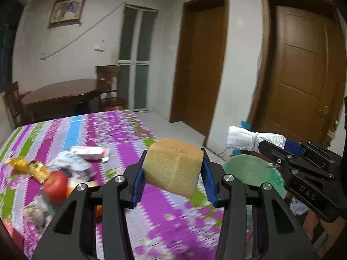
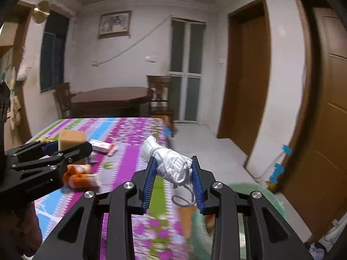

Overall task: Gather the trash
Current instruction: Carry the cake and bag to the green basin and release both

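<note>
The left tool [image 1: 173,173] is clamped part-open on a yellow sponge block [image 1: 173,166]; the right tool [image 2: 173,179] pinches a crumpled white face mask [image 2: 171,164]. Both loads hang above the table [image 1: 121,130], left of the green bin [image 1: 249,171], probably the drop point. Carry each fully over the bin's rim before letting go, mask loop clear of the pads

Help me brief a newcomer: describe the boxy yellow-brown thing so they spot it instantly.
Find the table with the purple floral cloth. Above its near edge, the left claw grips a sponge between blue pads. Unlike the white rolled cloth in the right claw, it's a porous tan block.
</note>
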`<state>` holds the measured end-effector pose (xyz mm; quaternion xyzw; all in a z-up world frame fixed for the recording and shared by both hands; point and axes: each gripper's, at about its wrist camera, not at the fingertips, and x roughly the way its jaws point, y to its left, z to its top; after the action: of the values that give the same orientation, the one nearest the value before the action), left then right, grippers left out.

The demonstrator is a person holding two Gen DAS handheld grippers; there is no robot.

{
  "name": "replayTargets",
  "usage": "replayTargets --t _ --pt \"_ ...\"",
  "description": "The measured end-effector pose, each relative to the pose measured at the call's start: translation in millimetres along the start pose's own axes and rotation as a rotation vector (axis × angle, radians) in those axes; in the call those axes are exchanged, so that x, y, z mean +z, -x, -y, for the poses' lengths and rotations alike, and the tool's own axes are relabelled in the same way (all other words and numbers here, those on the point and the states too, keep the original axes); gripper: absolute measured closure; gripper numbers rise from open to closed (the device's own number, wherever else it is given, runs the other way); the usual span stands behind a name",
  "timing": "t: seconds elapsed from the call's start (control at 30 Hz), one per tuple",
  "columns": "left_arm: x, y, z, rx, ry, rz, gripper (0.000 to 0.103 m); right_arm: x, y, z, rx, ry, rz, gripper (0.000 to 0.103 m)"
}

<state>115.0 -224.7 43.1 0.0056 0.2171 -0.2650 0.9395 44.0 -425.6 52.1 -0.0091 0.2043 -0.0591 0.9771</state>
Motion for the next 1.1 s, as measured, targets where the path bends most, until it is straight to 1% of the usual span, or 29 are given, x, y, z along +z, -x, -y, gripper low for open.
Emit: replayTargets --t 0.13,0.33,0.43,0.5,0.53,0.57,0.63,0.7,0.8,0.83,0.9,0.97,1.1 --pt "6 -22 34 -0.064 -0.031 -0.016 0.059 -6 3 52 -0.067 -0.032 -0.029 0.070" --pt "9 -60 77 -0.142 -0.079 -0.058 0.059 -19 -7 114 -0.143 -0.064 -0.096 0.070" --pt "4 -79 96 -0.173 -0.103 -0.097 0.059 -29 -20 149 -0.174 -0.082 -0.163 0.070" --pt "-1 -94 106 -0.189 -0.110 -0.128 0.059 -35 -29 164 -0.190 -0.088 -0.203 0.070" --pt "-2 -98 111 -0.193 -0.111 -0.139 0.059 -37 -33 163 -0.193 -0.091 -0.217 0.070" --pt "-4 -104 115 -0.196 -0.114 -0.152 0.059 -41 -37 175 -0.193 -0.101 -0.247 0.070" --pt "-7 -118 123 -0.207 -0.119 -0.184 0.059 -49 -47 188 -0.188 -0.112 -0.292 0.070" --pt "-11 -129 132 -0.213 -0.133 -0.214 0.059 -55 -57 194 -0.176 -0.127 -0.331 0.070" --pt "-20 -146 144 -0.221 -0.159 -0.262 0.059 -61 -73 190 -0.176 -0.126 -0.374 0.070" --pt "-23 -152 147 -0.223 -0.161 -0.279 0.059 -65 -76 196 -0.171 -0.134 -0.390 0.070" --pt "-28 -162 149 -0.222 -0.159 -0.306 0.059 -68 -83 191 -0.173 -0.139 -0.405 0.070" --pt "-33 -170 150 -0.216 -0.158 -0.328 0.059 -73 -89 197 -0.176 -0.146 -0.421 0.070" --pt "-39 -177 149 -0.207 -0.151 -0.349 0.059 -81 -97 199 -0.178 -0.147 -0.442 0.070"
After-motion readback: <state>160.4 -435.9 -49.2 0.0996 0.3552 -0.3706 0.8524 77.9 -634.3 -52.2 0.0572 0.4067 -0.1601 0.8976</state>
